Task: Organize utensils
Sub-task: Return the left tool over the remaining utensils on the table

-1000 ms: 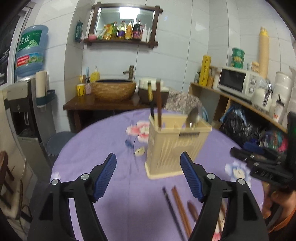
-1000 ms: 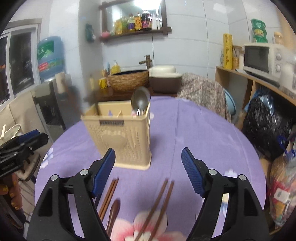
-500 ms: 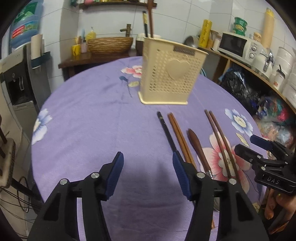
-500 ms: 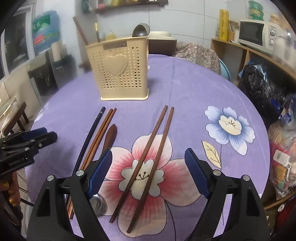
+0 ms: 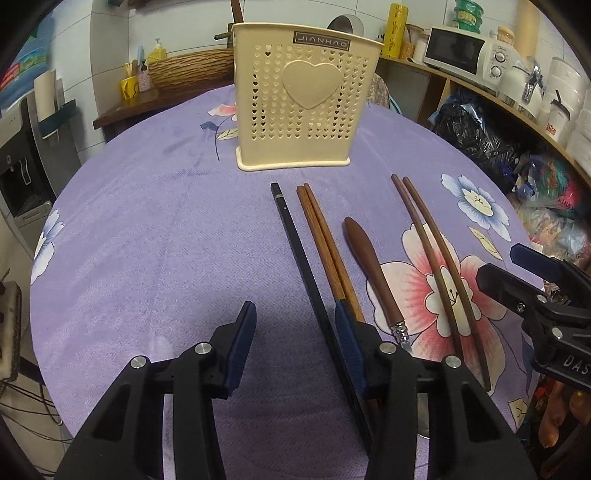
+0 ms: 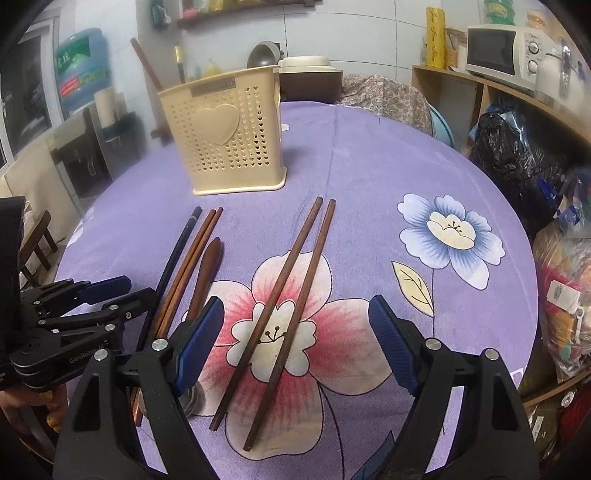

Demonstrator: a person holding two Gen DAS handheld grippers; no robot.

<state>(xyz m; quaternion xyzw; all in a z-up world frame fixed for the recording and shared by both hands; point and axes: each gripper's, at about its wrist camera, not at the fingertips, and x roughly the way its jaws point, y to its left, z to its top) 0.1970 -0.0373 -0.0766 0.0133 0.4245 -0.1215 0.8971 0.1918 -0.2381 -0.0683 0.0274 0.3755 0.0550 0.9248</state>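
**Dark chopsticks next, with neighbours crowding**

Our dark chopsticks (image 6: 291, 295) lie on the purple cloth (image 6: 369, 177), long axis running toward the cream holder (image 6: 225, 144), between our right gripper's (image 6: 295, 345) spread, empty jaws. Closing skewed could pinch only one. Our left gripper (image 5: 291, 345), also agape and empty, risks nudging the black chopstick (image 5: 306, 266).

Desk (image 5: 147, 229): utensil holder (image 5: 306, 107) upright toward the far side; a spoon (image 5: 345, 25) and a stick-like handle (image 5: 235, 9) stand in it.

Before the holder, lying in a row on the desk, left to right in the left wrist view: single chopstick (image 5: 295, 240); chopstick pair (image 5: 325, 243) just beside it; handled utensil (image 5: 373, 269); second chopstick pair (image 5: 436, 266), apart from the rest.

Microwave (image 5: 461, 51) on a shelf to the right, behind the desk.
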